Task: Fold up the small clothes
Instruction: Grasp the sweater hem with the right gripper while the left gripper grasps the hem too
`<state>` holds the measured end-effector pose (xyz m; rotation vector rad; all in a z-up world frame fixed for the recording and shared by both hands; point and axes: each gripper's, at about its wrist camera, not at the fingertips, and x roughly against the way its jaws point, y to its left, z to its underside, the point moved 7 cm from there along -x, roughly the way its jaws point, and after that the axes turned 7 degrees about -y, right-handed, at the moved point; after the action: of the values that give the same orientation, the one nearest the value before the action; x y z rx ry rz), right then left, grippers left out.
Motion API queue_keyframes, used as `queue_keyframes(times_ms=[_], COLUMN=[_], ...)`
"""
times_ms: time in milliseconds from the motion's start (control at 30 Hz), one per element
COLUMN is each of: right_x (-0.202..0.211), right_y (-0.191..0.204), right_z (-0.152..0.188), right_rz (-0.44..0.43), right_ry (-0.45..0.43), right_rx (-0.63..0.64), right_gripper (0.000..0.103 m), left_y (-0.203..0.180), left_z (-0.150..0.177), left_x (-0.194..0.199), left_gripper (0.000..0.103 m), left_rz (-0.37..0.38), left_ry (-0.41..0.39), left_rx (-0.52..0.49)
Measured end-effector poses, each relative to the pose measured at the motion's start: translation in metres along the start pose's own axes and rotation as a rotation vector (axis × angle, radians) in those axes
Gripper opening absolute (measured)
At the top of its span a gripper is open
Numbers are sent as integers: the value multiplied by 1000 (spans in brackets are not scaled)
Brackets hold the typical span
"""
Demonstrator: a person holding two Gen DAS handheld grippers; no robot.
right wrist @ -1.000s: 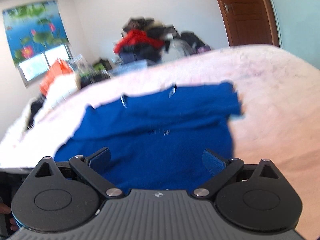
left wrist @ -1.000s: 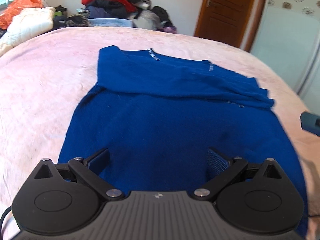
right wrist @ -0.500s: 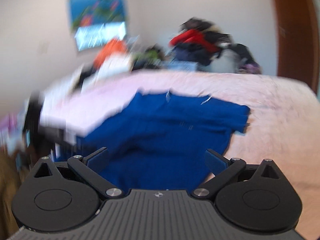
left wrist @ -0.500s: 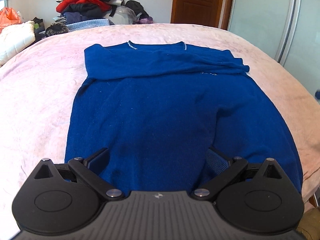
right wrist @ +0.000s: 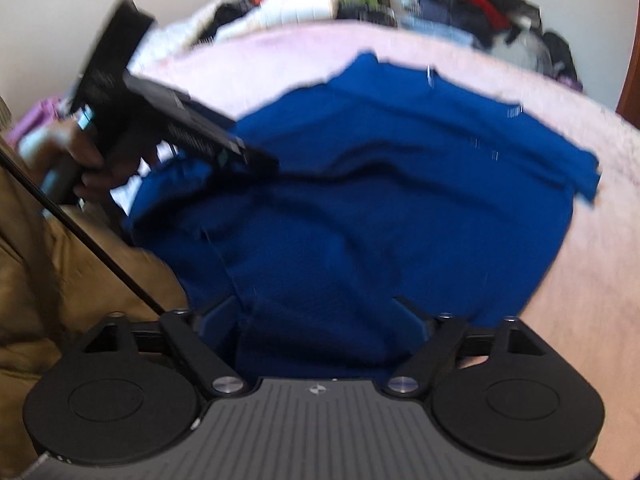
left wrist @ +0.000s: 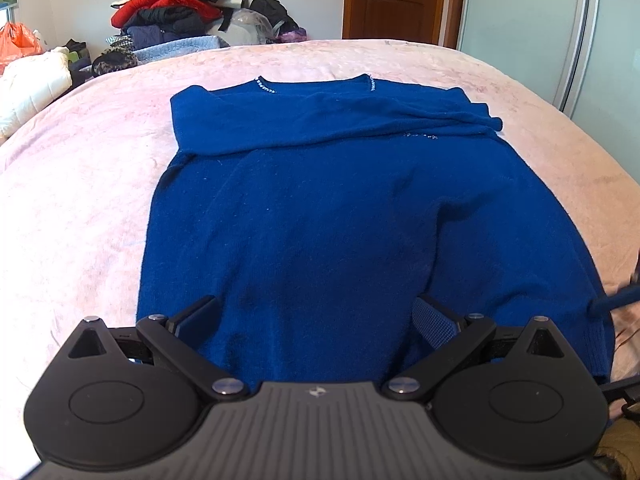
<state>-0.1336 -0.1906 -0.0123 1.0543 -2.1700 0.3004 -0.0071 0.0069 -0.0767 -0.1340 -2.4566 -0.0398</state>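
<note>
A dark blue sweater (left wrist: 320, 208) lies flat on the pink bed (left wrist: 80, 184), hem towards me, with both sleeves folded across the chest near the neckline. My left gripper (left wrist: 316, 320) hovers open just above the hem's middle; its fingers straddle bare cloth without pinching it. In the blurred right wrist view my right gripper (right wrist: 316, 324) sits low over the sweater (right wrist: 380, 220) at the hem's right corner. Its jaws are closing with a rumple of cloth between the pads, still wide apart. The left gripper (right wrist: 256, 160) shows there, held by a hand (right wrist: 86, 160).
A heap of clothes (left wrist: 180, 12) and a white quilt (left wrist: 32, 84) lie beyond the bed's far edge. A brown door (left wrist: 396, 0) and a sliding wardrobe panel (left wrist: 532, 20) stand at the back right. A tan sleeve (right wrist: 48, 280) fills the right view's left side.
The right wrist view has swung left and dropped towards the hem, and its jaws have narrowed. The left wrist view levelled out early, then stayed still.
</note>
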Motion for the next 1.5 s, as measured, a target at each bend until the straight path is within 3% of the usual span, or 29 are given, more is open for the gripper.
queue_keyframes(times_ms=[33, 100, 167, 333, 467, 600, 733, 933, 1067, 1233, 1367, 1500], right_x=[-1, 1, 6, 25, 47, 56, 48, 43, 40, 40, 42, 41], right_y=[0, -7, -14, -28, -57, -73, -76, -82, -91, -95, -98, -104], right_z=[2, 3, 4, 4, 0, -3, -5, -14, -28, -40, -42, -38], right_rz=[-17, -1, 39, 96, 190, 200, 212, 223, 191, 170, 162, 164], right_ry=[18, 15, 12, -22, -98, -152, -162, -203, -254, -302, -317, -318], right_rx=[-17, -39, -46, -56, -144, -204, -209, -246, -336, -389, -411, -439], right_gripper=[69, 22, 11, 7, 7, 7, 7, 7, 7, 7, 7, 7], left_y=[1, 3, 5, 8, 11, 21, 47, 74, 57, 9, -8, 8], left_z=[0, 1, 2, 0, -7, -13, -6, 17, 25, 21, 42, 58], left_x=[0, 1, 1, 5, 12, 26, 44, 87, 95, 84, 69, 67], left_gripper=[103, 103, 103, 103, 103, 103, 103, 103, 103, 103, 103, 103], left_rz=[-4, -7, -10, -14, -9, 2, -1, 87, 107, 172, 119, 121], left_ry=[0, 2, 9, 7, -8, -28, 6, 49, 39, -9, 67, 150], left_rx=[-2, -2, 4, 18, -1, -40, -50, -36, -81, -153, -281, -199])
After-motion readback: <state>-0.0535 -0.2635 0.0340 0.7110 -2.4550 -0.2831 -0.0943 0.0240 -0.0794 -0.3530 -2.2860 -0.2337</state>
